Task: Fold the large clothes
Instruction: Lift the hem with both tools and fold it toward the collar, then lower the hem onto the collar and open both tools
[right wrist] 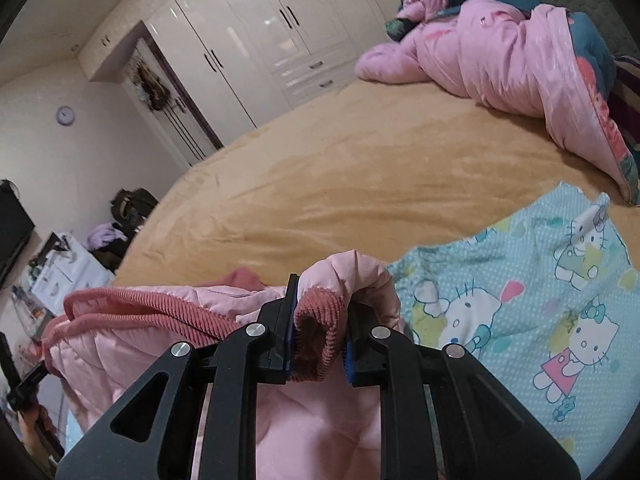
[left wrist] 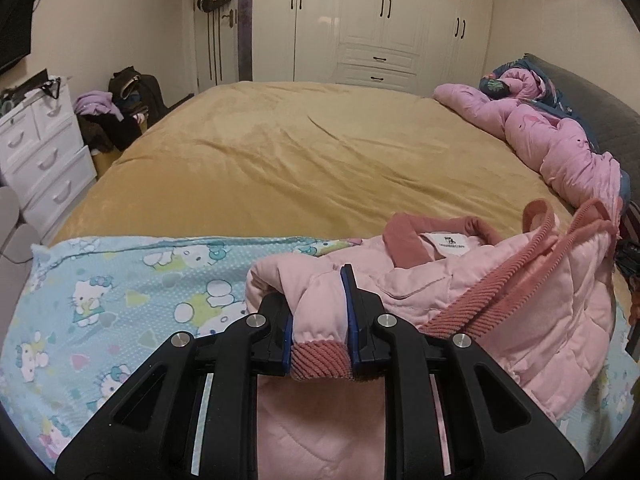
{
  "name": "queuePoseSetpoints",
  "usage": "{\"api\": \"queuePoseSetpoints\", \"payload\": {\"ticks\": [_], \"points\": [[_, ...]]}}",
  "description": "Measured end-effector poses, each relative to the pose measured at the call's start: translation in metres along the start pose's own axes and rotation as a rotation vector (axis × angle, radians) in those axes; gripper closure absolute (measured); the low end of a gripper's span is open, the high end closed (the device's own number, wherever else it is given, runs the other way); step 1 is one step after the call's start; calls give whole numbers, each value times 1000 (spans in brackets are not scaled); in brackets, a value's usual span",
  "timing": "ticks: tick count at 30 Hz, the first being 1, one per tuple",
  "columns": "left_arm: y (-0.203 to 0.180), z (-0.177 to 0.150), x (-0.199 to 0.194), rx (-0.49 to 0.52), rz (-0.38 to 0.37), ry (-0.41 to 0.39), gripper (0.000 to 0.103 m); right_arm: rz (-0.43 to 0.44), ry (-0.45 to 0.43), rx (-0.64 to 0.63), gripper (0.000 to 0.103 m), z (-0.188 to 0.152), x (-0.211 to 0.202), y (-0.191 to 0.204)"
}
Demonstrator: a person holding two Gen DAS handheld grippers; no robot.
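Left gripper [left wrist: 320, 320]: matte black plastic, angular linkage arms with triangular cut-outs, four round silver pivot screws, blue pads lining inner finger faces, pale strips along inner rails. Right gripper [right wrist: 318, 332]: same black build, four silver screws, blue ridged pads [right wrist: 349, 362], triangular cut-outs in outer arms.

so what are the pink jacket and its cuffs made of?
Pink jacket: looks like soft matte quilted fabric, probably padded; stitched seams and puffy panels show. Cuffs: darker pink ribbed material, possibly knit or corduroy; parallel ridges visible. One is clamped in the left tool.
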State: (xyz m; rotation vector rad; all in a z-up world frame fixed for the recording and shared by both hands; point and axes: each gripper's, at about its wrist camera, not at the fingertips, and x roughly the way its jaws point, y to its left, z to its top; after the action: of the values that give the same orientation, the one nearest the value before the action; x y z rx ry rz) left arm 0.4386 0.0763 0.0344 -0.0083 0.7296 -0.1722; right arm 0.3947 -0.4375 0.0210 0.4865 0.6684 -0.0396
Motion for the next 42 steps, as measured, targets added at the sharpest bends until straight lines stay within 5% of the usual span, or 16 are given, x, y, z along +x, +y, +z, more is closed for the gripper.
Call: {"api": "queuePoseSetpoints", "payload": {"ticks": [10, 15, 16, 17, 19, 22, 26, 32, 38, 40, 42], "points": [[4, -13, 27, 35, 7, 37, 90, -46, 34, 32, 84, -10, 32, 0], [9, -17, 33, 16, -5, 49, 90, 42, 12, 96, 70, -11, 15, -2], [10, -17, 32, 8, -10, 50, 90, 69, 2, 100, 61, -11, 9, -1], [10, -17, 32, 3, -15, 46, 90, 97, -17, 105, 34, -12, 0, 0], [9, -18, 31, 4, -17, 39, 90, 108, -68, 112, 5, -15, -19, 3], [9, -17, 32, -3, -24, 36, 90, 132, -71, 56, 5, -23, -34, 19], [6, -16, 31, 4, -16, 31, 90, 160, -42, -173, 5, -55, -47, 72], [5, -13, 21, -21, -29, 11, 87, 185, 123, -513, 6, -127, -30, 158], [-3, -9, 3, -40, -52, -28, 77, 45, 269, -563, 5, -153, 25, 171], [-4, -6, -5, -56, -78, -46, 69, 59, 270, -501, 5, -150, 33, 166], [-7, -2, -14, -68, -112, -78, 47, 65, 272, -475, 5, -148, 37, 162]]}}
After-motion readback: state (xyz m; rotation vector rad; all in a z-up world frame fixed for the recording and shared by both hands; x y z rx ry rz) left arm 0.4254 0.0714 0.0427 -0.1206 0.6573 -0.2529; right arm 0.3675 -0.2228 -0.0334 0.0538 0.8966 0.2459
